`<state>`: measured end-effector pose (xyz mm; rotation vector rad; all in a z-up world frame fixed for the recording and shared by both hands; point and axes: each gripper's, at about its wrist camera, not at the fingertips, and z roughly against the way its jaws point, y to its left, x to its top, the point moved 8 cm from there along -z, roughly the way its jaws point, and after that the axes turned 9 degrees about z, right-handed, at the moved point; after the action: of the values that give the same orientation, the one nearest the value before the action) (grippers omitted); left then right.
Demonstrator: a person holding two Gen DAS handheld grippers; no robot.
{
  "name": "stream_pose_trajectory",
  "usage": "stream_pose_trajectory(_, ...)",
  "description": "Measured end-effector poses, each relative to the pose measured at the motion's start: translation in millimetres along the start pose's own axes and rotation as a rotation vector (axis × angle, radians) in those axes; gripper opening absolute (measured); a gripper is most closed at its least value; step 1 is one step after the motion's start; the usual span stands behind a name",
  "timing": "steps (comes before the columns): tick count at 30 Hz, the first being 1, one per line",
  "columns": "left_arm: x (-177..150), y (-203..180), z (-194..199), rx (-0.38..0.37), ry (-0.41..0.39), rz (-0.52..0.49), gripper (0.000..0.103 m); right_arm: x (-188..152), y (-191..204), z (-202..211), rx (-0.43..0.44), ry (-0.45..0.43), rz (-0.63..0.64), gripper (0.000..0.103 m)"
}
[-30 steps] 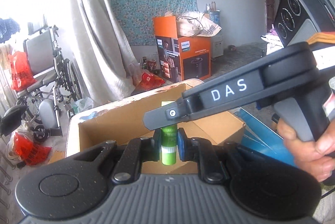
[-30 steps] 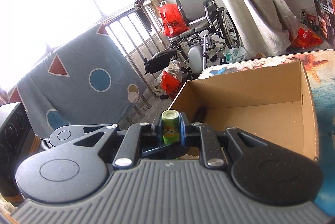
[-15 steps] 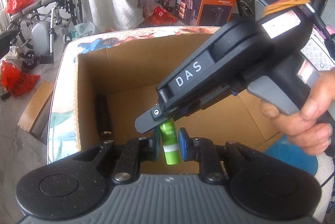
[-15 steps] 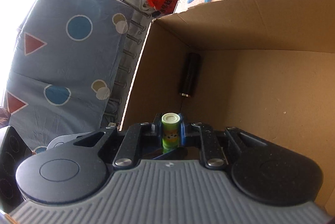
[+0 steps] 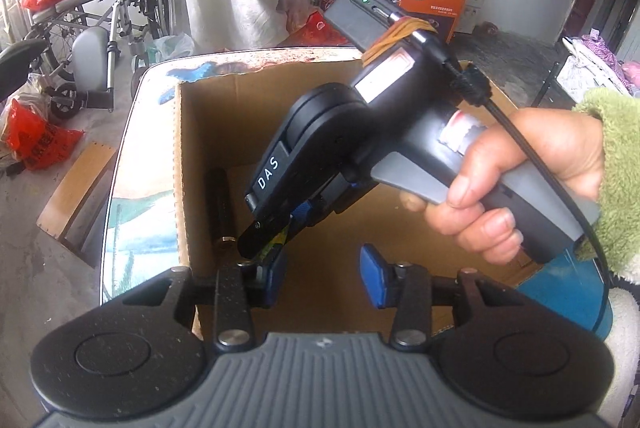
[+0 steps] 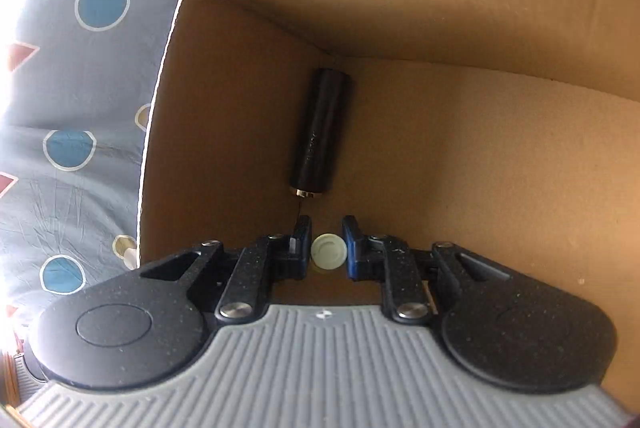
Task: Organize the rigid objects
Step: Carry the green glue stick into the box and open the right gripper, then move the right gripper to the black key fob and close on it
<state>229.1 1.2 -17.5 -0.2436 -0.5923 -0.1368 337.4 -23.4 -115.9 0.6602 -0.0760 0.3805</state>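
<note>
Where the right gripper reaches into the cardboard box, a small green can with a pale lid sits between its jaws, which are slightly parted with slim gaps either side; a firm hold cannot be confirmed. A black cylinder lies along the far-left corner. The left gripper has jaws wide apart, holding nothing. The box rests on a seashell-printed tabletop; a wheelchair stands far left.
</note>
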Motion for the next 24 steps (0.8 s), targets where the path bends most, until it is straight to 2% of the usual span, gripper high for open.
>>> stream_pose_trajectory(3,-0.7,-1.6,3.5,-0.009,-0.011,-0.001,0.046,2.3,7.1,-5.4,-0.009,0.008,0.012,0.021)
stream_pose_trajectory(4,-0.7,-1.4,4.2,-0.01,-0.014,0.001,0.047,2.1,9.3,-5.5,-0.011,0.004,0.013,0.025)
stream_pose_trajectory(6,-2.0,-2.0,6.1,-0.014,-0.016,0.005,0.048,-0.1,14.4,-3.2,-0.004,-0.006,0.011,0.043)
stream_pose_trajectory(9,-4.3,-3.6,12.0,-0.026,-0.027,0.011,0.049,-1.0,18.8,12.1,-0.005,-0.043,0.013,0.053)
stream_pose_trajectory(16,-9.3,-14.3,45.6,-0.069,-0.111,0.016,0.057,-26.5,34.9,85.2,0.03,-0.18,0.028,0.055)
stream_pose_trajectory(20,-16.8,-25.3,68.3,-0.101,-0.16,0.01,0.059,-65.5,35.2,149.3,0.062,-0.306,0.047,0.056)
stream_pose_trajectory(24,-28.9,-40.8,88.3,-0.148,-0.197,-0.003,0.061,-124.4,16.8,219.1,0.096,-0.457,0.038,0.056)
